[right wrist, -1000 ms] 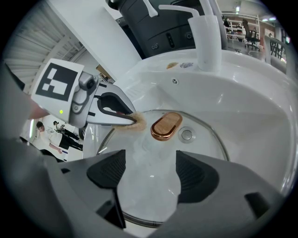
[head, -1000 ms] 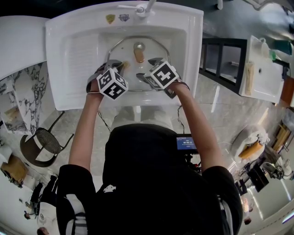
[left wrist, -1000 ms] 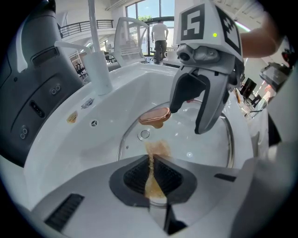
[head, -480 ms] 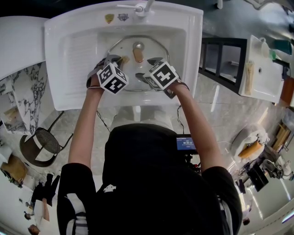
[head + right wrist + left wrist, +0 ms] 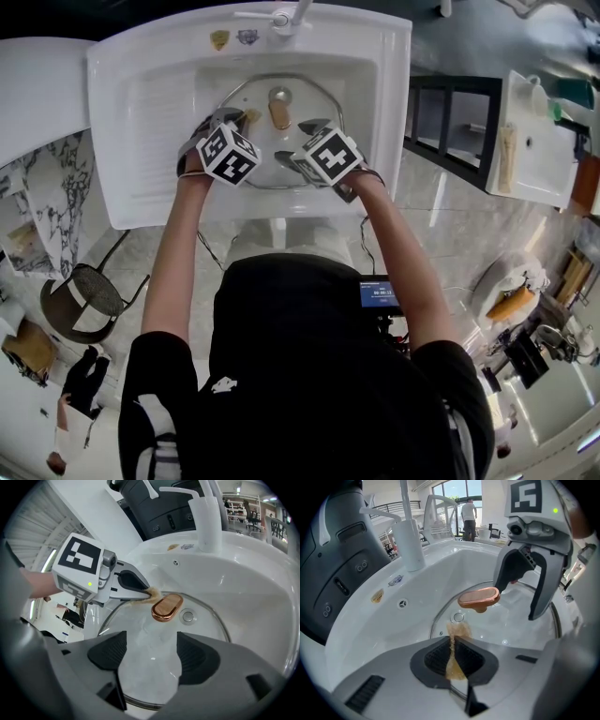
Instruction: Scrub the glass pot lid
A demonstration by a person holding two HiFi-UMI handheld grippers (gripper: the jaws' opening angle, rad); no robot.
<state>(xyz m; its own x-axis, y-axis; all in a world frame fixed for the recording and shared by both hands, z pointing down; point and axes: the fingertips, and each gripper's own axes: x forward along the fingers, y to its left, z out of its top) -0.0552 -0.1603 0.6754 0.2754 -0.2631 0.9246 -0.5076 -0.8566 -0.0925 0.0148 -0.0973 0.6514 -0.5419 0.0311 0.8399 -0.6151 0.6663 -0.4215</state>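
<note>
The glass pot lid (image 5: pixel 309 94) lies flat in the white sink basin (image 5: pixel 159 103), its copper handle (image 5: pixel 279 114) near the middle. My left gripper (image 5: pixel 234 122) is shut on a tan scrub pad (image 5: pixel 452 656), whose tip touches the glass just left of the copper handle (image 5: pixel 479 598). In the right gripper view the scrub pad (image 5: pixel 149 594) rests beside the handle (image 5: pixel 166 606). My right gripper (image 5: pixel 300 141) is open, its jaws (image 5: pixel 152 660) spread over the near part of the lid (image 5: pixel 150 639) with only glass between them. From the left, the right gripper's fingers (image 5: pixel 541 590) stand on the lid.
A white faucet (image 5: pixel 286 17) rises behind the basin, with two small stickers (image 5: pixel 234 37) on the rim. The drain (image 5: pixel 188 616) shows through the glass. The sink's flat ribbed ledge (image 5: pixel 155 141) lies left. A second basin (image 5: pixel 539 141) stands to the right.
My left gripper has slid a little farther into the basin, toward the faucet, with the pad on the glass. The right gripper has hardly moved.
</note>
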